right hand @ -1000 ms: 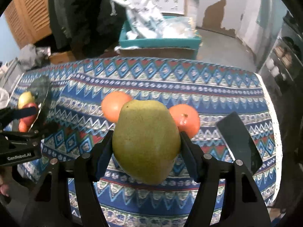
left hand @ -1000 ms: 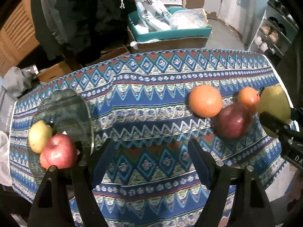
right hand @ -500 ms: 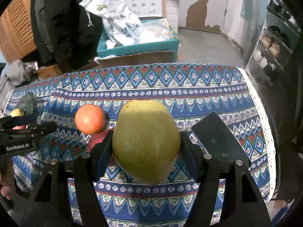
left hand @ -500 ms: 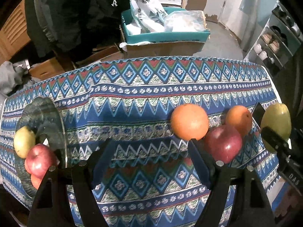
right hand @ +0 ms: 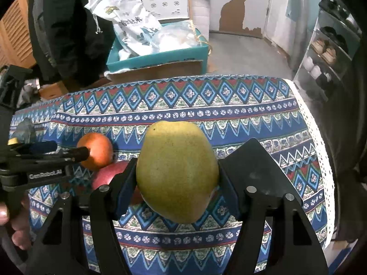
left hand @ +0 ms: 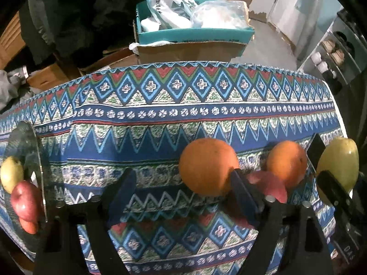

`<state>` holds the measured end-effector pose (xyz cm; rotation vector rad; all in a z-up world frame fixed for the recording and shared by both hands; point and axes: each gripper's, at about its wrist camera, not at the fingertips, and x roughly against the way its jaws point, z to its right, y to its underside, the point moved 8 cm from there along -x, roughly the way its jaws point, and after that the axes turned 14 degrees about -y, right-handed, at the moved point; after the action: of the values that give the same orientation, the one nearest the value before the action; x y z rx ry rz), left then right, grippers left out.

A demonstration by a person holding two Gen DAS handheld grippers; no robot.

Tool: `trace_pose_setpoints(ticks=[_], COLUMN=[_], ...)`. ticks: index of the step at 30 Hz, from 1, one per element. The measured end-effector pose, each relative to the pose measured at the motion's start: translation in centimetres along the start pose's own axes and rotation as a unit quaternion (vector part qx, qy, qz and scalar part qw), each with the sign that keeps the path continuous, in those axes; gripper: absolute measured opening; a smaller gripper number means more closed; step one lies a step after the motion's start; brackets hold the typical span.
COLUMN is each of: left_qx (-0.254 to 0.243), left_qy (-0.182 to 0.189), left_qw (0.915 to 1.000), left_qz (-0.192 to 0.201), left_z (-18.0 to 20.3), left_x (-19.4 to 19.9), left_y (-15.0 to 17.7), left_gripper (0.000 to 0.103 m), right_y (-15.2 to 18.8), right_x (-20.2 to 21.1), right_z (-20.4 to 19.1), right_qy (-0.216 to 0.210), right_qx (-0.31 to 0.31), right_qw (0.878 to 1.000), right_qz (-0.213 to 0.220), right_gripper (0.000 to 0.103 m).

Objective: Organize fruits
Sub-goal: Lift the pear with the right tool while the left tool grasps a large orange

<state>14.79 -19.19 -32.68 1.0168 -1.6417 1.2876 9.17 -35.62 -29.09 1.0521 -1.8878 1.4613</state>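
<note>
My right gripper (right hand: 176, 178) is shut on a yellow-green mango (right hand: 177, 171) and holds it above the patterned tablecloth (right hand: 206, 112). The mango also shows in the left wrist view (left hand: 339, 165) at the far right. My left gripper (left hand: 183, 188) is open and empty. A large orange (left hand: 207, 166) lies just ahead of its right finger. A smaller orange (left hand: 286, 162) and a red apple (left hand: 268, 185) lie to the right. A glass plate (left hand: 29, 142) at the far left holds a yellow fruit (left hand: 10, 174) and a red apple (left hand: 24, 200).
A teal box (left hand: 192, 34) with plastic bags stands on a cardboard box behind the table. A shoe rack (right hand: 328, 52) stands at the right. Dark clothing (left hand: 75, 18) hangs at the back left. The table's right edge (right hand: 318, 142) has white lace trim.
My left gripper has moved right and closer to the large orange; the plate has slid to the left edge of its view. My right gripper has risen and shifted right with the mango.
</note>
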Motion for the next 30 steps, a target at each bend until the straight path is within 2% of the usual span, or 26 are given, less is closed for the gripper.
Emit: trace_pose_setpoints(ticks=[6,12,15,17,19,24,30], left_qx=[-0.012,-0.016,-0.012,-0.011,-0.015,-0.018,-0.022], left_qy=[0.009,0.023,0.036,0.042,0.041,0.048,0.029], left_qw=[0.9999,0.9995,0.9991,0.9986,0.998,0.998,0.9992], left_qz=[0.003,-0.013,-0.02,-0.032,-0.046,-0.038,-0.018], left_z=[1.5,2.7,2.9,3.0,3.0,2.8,1.5], left_x=[-0.5,-1.4,-2.1,-2.7,-3.3,-3.3,-1.8], left_y=[-0.3,-0.2,-0.1,0.2,0.5,0.7,1.2], left_gripper=[0.088,0.088,0.081,0.071,0.067,0.066,0.066], right_y=[-0.3,-0.3,-0.3,-0.3,-0.3,-0.5,-1.1], right_x=[0.0,-0.3,-0.4,-0.5,-0.5,-0.5,-0.1], right_z=[1.0,1.4,1.4,1.3,1.2,0.9,0.7], right_qy=[0.003,0.001,0.001,0.001,-0.001,0.0,0.008], right_qx=[-0.003,-0.01,-0.01,-0.009,-0.008,-0.004,0.006], right_qw=[1.0,1.0,1.0,1.0,1.0,1.0,1.0], right_qz=[0.001,-0.002,-0.003,-0.004,-0.004,-0.003,0.004], right_gripper=[0.068,0.068,0.068,0.068,0.068,0.068,0.068])
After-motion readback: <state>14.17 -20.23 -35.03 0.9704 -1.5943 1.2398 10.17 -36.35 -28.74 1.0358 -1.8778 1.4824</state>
